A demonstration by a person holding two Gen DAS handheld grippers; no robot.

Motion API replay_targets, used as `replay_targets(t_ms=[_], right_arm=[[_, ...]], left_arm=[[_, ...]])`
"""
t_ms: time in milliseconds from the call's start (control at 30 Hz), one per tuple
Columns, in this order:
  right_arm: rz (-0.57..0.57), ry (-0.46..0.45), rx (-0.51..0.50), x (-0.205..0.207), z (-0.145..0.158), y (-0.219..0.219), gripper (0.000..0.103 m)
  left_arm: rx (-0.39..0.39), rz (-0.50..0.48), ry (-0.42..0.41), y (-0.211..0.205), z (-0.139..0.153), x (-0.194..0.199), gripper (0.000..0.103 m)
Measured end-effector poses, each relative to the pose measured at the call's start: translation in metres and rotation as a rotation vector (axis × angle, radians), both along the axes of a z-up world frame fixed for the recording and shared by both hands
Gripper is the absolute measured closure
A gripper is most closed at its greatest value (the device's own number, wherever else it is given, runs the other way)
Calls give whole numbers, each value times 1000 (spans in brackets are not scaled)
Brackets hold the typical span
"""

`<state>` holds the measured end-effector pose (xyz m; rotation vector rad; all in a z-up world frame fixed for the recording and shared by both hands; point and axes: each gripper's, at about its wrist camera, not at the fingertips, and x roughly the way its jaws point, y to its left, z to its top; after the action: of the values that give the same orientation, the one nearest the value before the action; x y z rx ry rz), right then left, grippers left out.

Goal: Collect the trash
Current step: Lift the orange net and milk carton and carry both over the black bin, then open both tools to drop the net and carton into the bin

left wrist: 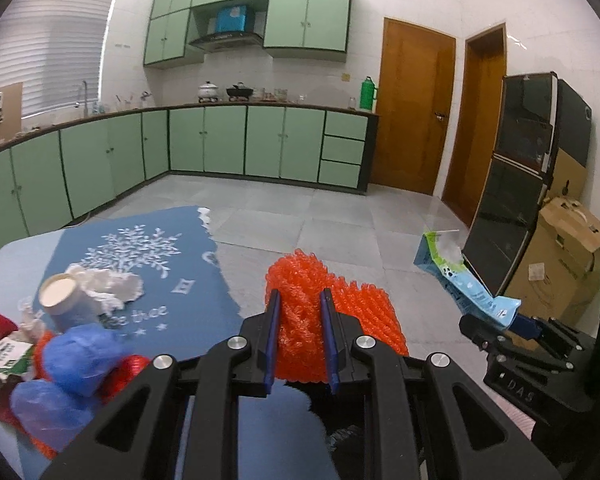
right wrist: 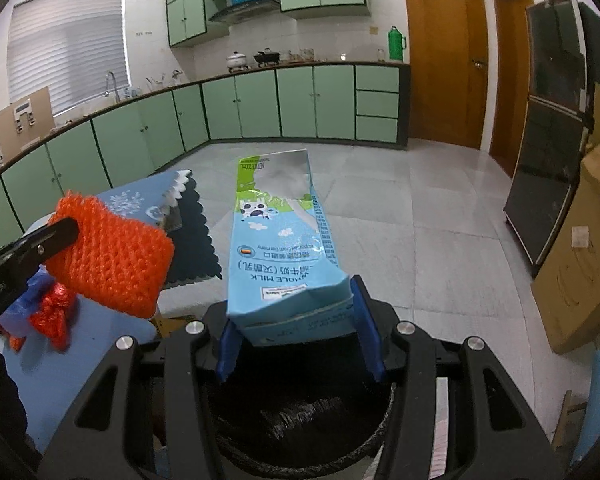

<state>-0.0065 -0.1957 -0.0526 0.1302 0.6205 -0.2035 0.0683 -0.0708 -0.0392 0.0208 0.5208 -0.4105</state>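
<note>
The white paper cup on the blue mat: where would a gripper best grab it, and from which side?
Probably across the cup's round side wall near mid-height, one finger on each side, coming from the bare mat on its right. The cup lies tilted with its mouth up and leftward, crumpled tissue touches it behind, and blue bags crowd the near side.

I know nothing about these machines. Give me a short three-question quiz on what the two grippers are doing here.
1. True or false: the left gripper is clamped on the orange foam net.
2. Multiple choice: the right gripper holds a) a paper cup, b) a blue milk carton, c) a blue bag.
3. Fill in: beneath the right gripper sits a black-lined ____.

Key:
1. True: its two blue fingers press the net's sides.
2. b.
3. Bin. The paper cup and crumpled tissue remain on the table.
</note>
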Motion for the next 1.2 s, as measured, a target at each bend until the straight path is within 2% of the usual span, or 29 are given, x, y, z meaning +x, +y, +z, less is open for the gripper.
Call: replay_targets(t_ms=[433,533,567,600,633,700,767,900,1100,1200], right_arm=[[-45,68,27,12,-30,-19,55],[-43,86,31,15,-36,-22,54],[-44,90,28,16,-37,-22,53],[-52,92,21,18,-36,-20,43],[-57,92,17,18,-37,-20,38],[-62,93,6,19,-37,-19,37],[-69,91,3,19,-36,-20,32],[-84,59,-14,17,-27,-16,15],[-47,19,7,20,-12,-2,13],[-4,-13,24,25,-4,16,13]], left_arm=[[40,-44,58,-34,-22,25,84],[47,-58,69,-37,-24,30,81],[49,-64,77,-38,-25,31,78],[48,-67,80,-39,-25,31,72],[47,-67,80,-38,-25,31,68],[43,-66,76,-37,-23,31,58],[36,-62,73,-34,-21,31,58],[28,-36,50,-21,-11,27,53],[37,40,-11,14,8,12,44],[46,111,-50,42,18,2,41]])
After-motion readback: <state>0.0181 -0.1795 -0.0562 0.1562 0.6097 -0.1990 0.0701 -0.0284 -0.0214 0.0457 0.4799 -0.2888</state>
